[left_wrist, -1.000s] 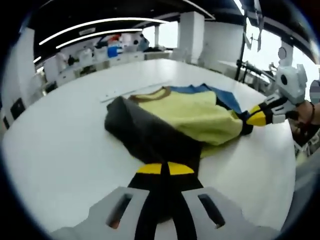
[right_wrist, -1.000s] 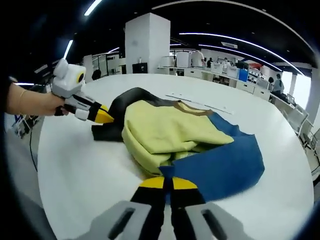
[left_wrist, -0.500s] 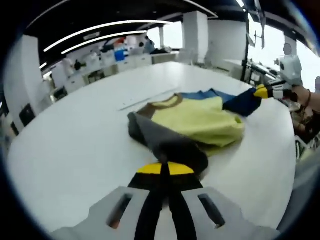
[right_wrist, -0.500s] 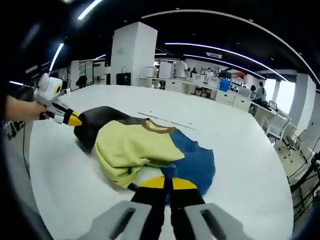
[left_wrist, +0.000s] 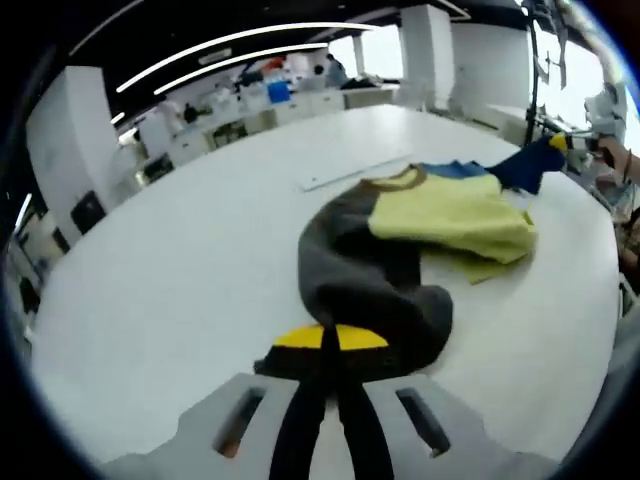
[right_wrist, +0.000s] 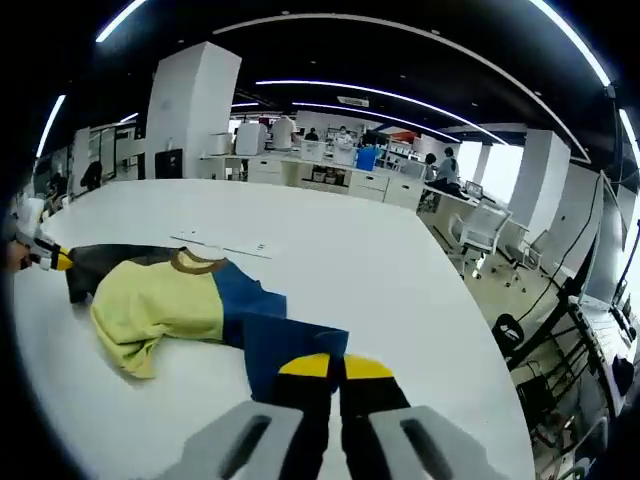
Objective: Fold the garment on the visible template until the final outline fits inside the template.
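The shirt [right_wrist: 180,305] is stretched between both tools, each sleeve clenched: left tool [left_wrist: 331,340], right tool [right_wrist: 335,368]. Folding is judged barely begun.

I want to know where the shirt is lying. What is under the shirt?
The shirt lies on a big white table. A thin white strip lies just beyond its collar. Whatever is right beneath the cloth is covered, so I cannot tell.
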Demonstrator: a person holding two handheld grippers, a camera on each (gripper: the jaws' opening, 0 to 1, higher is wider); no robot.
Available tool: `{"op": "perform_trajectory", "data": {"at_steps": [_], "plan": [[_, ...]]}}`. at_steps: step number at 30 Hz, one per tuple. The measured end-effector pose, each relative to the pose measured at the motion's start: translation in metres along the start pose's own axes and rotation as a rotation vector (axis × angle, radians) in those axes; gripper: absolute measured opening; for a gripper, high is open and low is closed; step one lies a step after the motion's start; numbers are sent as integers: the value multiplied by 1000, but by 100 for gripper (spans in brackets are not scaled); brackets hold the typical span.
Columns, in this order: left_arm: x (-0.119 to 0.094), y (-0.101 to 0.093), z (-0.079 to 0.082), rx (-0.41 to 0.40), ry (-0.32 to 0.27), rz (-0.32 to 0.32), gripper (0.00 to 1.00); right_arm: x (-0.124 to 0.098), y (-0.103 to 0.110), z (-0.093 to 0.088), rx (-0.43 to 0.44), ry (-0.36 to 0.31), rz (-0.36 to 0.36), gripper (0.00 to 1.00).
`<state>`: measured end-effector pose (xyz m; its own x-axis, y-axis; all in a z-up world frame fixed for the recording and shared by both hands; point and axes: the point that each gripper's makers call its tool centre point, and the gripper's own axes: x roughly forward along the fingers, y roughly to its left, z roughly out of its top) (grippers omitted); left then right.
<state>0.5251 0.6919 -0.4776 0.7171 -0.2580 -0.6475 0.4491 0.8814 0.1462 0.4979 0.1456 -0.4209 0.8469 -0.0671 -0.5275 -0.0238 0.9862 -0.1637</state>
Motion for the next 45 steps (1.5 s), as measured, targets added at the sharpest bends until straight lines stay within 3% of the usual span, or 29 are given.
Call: {"op": "perform_trajectory", "data": {"at_steps": [9, 16, 29, 38, 43, 45], "plan": [[14, 33, -20, -74, 66, 49, 0, 15, -43, -29, 23, 110, -94, 0], [25, 56, -33, -48, 113, 94, 0, 25, -64, -41, -23, 170, -135, 0], [27, 64, -35, -6, 147, 118, 0, 44, -111, -61, -62, 298, -169, 0], [28, 72, -38, 3, 157, 134, 0, 50, -115, -78, -77, 350, -161, 0], [27, 73, -38, -3, 155, 134, 1, 50, -104, -77, -70, 319, -135, 2], [23, 74, -37, 41, 160, 153, 13, 48, -97, -75, -39, 302, -119, 10]]}}
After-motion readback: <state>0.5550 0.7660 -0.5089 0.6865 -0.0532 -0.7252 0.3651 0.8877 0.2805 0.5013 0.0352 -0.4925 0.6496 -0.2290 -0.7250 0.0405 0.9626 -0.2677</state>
